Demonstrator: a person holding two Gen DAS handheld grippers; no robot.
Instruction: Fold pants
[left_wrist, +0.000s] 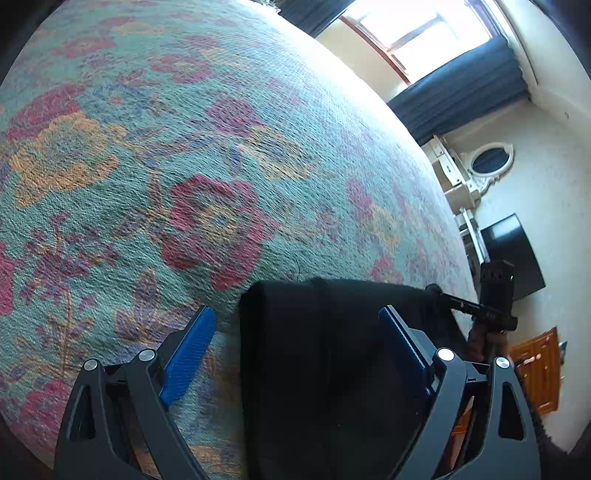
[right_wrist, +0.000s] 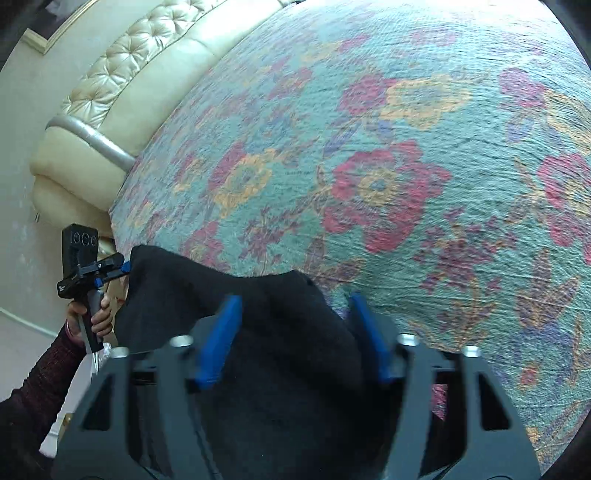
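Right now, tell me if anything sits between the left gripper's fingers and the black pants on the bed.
Nothing visible does. The left gripper is open right over the black pants, whose folded edge lies between its blue fingers on the floral bedspread.

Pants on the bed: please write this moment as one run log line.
pants: black, folded, on floral bedspread | left gripper: open above pants | right gripper: open, pants between fingers

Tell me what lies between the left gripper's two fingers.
The folded black pants on the floral bedspread lie between the open left gripper's fingers; neither pad presses them, as the left wrist view shows.
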